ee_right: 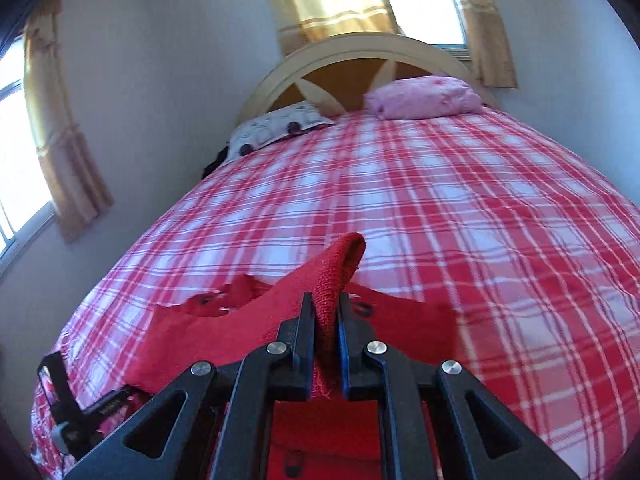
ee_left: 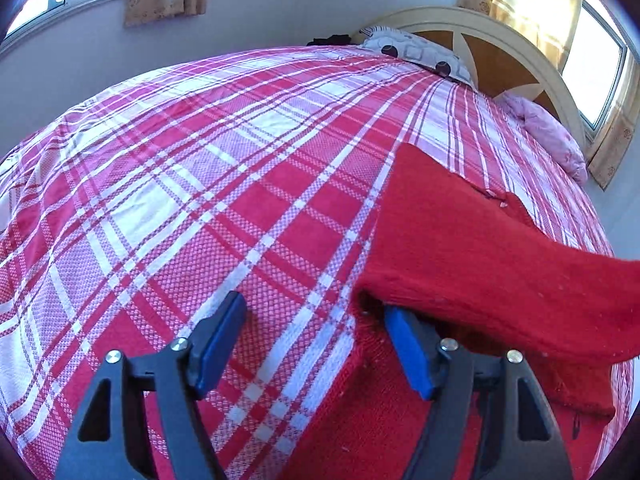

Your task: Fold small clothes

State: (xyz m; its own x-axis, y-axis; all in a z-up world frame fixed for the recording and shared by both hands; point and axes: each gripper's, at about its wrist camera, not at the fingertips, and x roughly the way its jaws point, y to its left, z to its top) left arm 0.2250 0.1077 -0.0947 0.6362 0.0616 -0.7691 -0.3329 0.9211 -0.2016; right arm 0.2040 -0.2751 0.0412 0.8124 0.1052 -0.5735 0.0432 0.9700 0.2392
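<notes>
A red knitted garment [ee_left: 480,248] lies on the plaid bedspread [ee_left: 200,160] at the right of the left wrist view. A raised band of it crosses over the right finger. My left gripper [ee_left: 316,340] stands open, its blue pads wide apart over the garment's left edge, pressing on nothing. In the right wrist view my right gripper [ee_right: 325,320] is shut on a fold of the red garment [ee_right: 200,332], held up above the bed. The pinched strip sticks up past the fingertips, and the rest of the cloth trails down to the lower left.
The bed's plaid cover [ee_right: 440,200] stretches ahead to a cream headboard [ee_right: 360,46]. A patterned pillow [ee_right: 276,128] and a pink pillow [ee_right: 424,96] lie at the head end. Walls and curtained windows close in on the left and behind the headboard.
</notes>
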